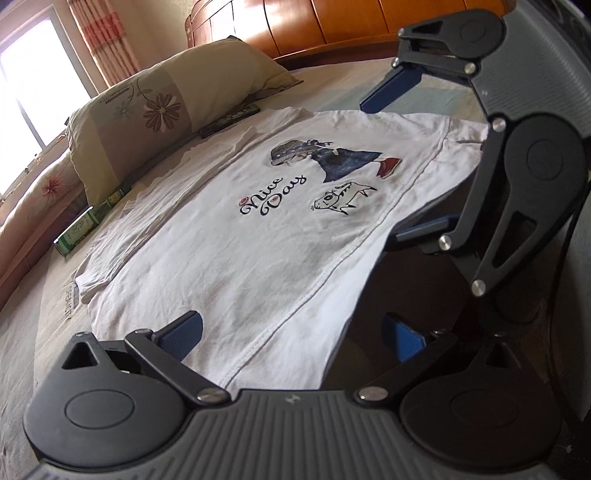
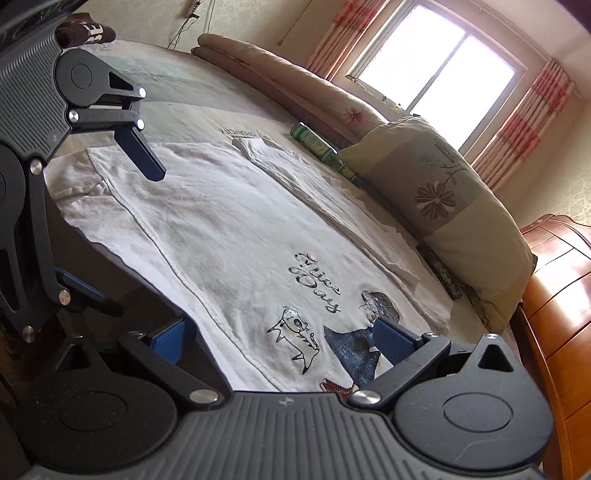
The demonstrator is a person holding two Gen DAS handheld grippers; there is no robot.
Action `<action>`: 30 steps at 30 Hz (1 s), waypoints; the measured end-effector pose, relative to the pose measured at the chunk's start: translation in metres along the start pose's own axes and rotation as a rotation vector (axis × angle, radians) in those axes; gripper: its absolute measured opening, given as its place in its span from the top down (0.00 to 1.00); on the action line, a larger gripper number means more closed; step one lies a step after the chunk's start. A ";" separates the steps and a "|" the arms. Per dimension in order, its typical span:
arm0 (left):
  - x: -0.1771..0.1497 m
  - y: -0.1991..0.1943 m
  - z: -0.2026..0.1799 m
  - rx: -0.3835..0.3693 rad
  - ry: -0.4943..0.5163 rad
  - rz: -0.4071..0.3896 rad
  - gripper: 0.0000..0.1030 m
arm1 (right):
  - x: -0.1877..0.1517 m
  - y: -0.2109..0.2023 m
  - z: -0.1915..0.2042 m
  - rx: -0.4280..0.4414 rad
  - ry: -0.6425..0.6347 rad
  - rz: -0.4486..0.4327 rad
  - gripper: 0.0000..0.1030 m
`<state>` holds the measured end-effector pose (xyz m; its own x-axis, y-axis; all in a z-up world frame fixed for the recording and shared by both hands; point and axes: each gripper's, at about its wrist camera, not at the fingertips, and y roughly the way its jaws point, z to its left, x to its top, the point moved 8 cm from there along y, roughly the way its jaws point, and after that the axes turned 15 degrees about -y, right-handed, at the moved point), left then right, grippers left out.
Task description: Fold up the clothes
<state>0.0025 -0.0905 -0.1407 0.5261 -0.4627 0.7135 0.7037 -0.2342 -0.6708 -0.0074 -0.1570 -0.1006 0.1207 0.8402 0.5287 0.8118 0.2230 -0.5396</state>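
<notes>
A white T-shirt (image 1: pixel 258 229) printed "Nice Day" lies flat on the bed, its near edge reaching past the mattress edge over a dark gap. Its far side is folded inward as a strip (image 1: pixel 147 210). My left gripper (image 1: pixel 291 338) is open and straddles that near edge at the hem end, one blue pad (image 1: pixel 183 334) over the cloth and the other down in the gap. My right gripper (image 2: pixel 282 339) is open too and straddles the same edge by the printed figure (image 2: pixel 369 332). Each gripper shows in the other's view: the right (image 1: pixel 406 158), the left (image 2: pixel 114 221).
A flowered pillow (image 1: pixel 155 122) lies past the shirt, with a green bottle (image 1: pixel 92 221) and a dark flat object (image 1: pixel 229 118) beside it. A rolled quilt (image 2: pixel 295 88) runs under the window (image 2: pixel 436 62). A wooden headboard (image 1: pixel 332 26) bounds one end of the bed.
</notes>
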 end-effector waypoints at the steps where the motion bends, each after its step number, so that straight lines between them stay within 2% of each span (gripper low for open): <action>1: 0.001 0.002 0.002 0.020 0.001 -0.007 0.01 | 0.000 -0.001 0.000 0.001 0.002 -0.003 0.00; 4: 0.006 0.005 0.012 0.086 -0.007 -0.034 0.01 | 0.000 -0.003 0.000 0.017 0.011 -0.012 0.00; 7: 0.014 0.000 0.021 0.081 -0.053 -0.058 0.01 | 0.001 -0.001 0.007 0.071 0.022 -0.026 0.00; 10: 0.020 -0.004 0.024 0.088 -0.052 -0.071 0.01 | 0.006 0.007 0.018 0.097 0.006 -0.036 0.00; 12: 0.022 -0.005 0.023 0.091 -0.036 -0.070 0.01 | 0.009 0.015 0.021 0.052 -0.013 -0.017 0.00; 15: 0.020 -0.008 0.021 0.077 -0.019 -0.064 0.01 | 0.004 0.023 0.015 -0.075 -0.073 0.034 0.00; 18: 0.015 -0.010 0.017 0.035 -0.011 -0.055 0.01 | 0.001 0.019 0.010 -0.109 -0.083 0.024 0.00; 21: 0.010 -0.003 0.007 0.006 0.044 -0.036 0.01 | 0.006 0.013 0.007 -0.151 -0.086 -0.007 0.00; 23: 0.009 0.004 0.002 0.046 0.101 -0.054 0.01 | 0.007 0.013 0.003 -0.147 -0.072 -0.012 0.00; 27: 0.009 0.014 0.007 0.198 0.169 -0.077 0.01 | 0.000 0.019 0.005 -0.108 -0.072 -0.007 0.00; 30: 0.006 0.011 0.013 0.248 0.201 -0.085 0.01 | -0.012 0.023 0.009 -0.123 -0.122 0.037 0.00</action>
<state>0.0197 -0.0853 -0.1412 0.3732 -0.6161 0.6937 0.8486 -0.0755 -0.5236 0.0046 -0.1573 -0.1256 0.0877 0.9021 0.4226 0.8729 0.1348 -0.4689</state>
